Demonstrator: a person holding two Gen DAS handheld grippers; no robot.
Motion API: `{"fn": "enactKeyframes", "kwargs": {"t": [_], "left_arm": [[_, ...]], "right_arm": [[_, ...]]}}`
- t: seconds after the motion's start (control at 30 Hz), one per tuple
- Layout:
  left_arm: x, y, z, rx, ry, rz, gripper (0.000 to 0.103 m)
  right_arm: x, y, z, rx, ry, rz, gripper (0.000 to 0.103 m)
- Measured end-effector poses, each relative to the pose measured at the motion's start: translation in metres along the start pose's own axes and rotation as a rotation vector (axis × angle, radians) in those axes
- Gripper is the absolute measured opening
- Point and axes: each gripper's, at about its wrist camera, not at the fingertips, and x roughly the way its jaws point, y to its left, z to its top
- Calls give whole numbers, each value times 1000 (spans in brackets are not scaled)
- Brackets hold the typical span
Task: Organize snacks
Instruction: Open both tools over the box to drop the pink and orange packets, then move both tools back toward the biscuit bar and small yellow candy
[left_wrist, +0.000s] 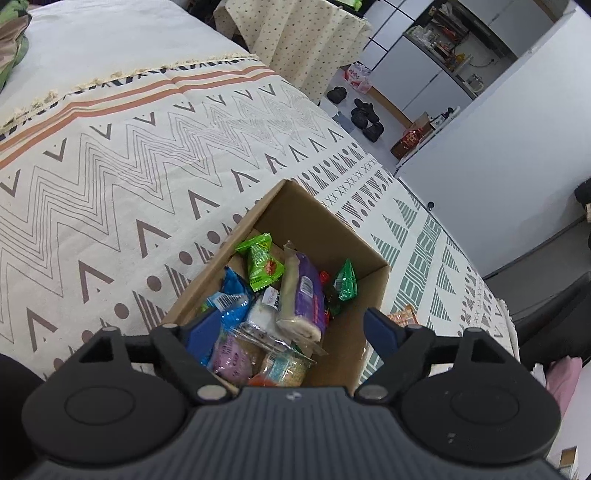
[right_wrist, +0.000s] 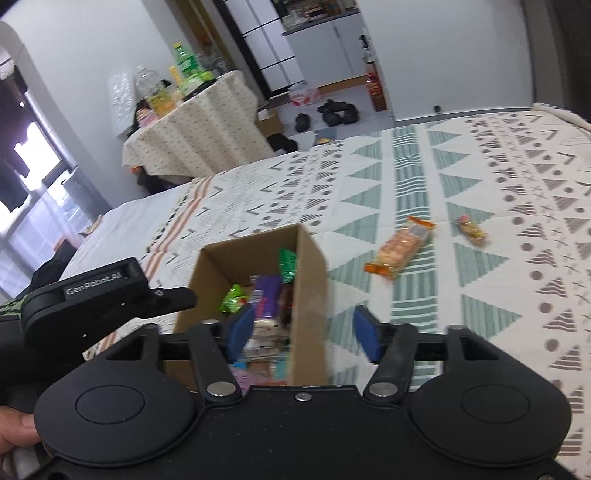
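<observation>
The box (left_wrist: 332, 236) sits open-topped on the patterned cloth (left_wrist: 110, 166), already heaped with snacks, probably as the collecting bin. The left gripper (left_wrist: 291, 332) hangs over it with jaws wide and empty. The right gripper (right_wrist: 301, 332) is likewise spread and bare; only its view shows an orange pack (right_wrist: 399, 251) and small bar (right_wrist: 471, 230) loose on the cloth.

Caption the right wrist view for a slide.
Open tongs over the snack box; two packets left on the cloth.

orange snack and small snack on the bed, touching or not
Apart. The right wrist view shows the orange snack and the small snack lying on the bedspread with a clear strip of patterned cloth between them.
</observation>
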Motion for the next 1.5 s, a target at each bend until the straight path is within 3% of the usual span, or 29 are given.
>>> {"fn": "enactKeyframes", "kwargs": {"t": [0.33, 0.53, 0.77, 1.03, 1.37, 1.5], "left_arm": [[-4, -30, -19, 96, -7, -11, 93], [-8, -52, -35, 189, -23, -9, 97], [-13, -83, -57, 312, -47, -55, 103], [-2, -106, -75, 371, -20, -52, 103], [22, -129, -85, 414, -3, -86, 103], [34, -140, -85, 461, -26, -69, 101]], "right_arm": [[-25, -30, 0, 14, -50, -118, 94], [-39, -51, -1, 14, -84, -149, 103], [-50, -80, -2, 51, -122, -190, 103], [-57, -114, -4, 93, -149, -190, 103], [-40, -162, -15, 134, -159, -112, 103], [-26, -177, -18, 146, -157, -73, 97]]}}
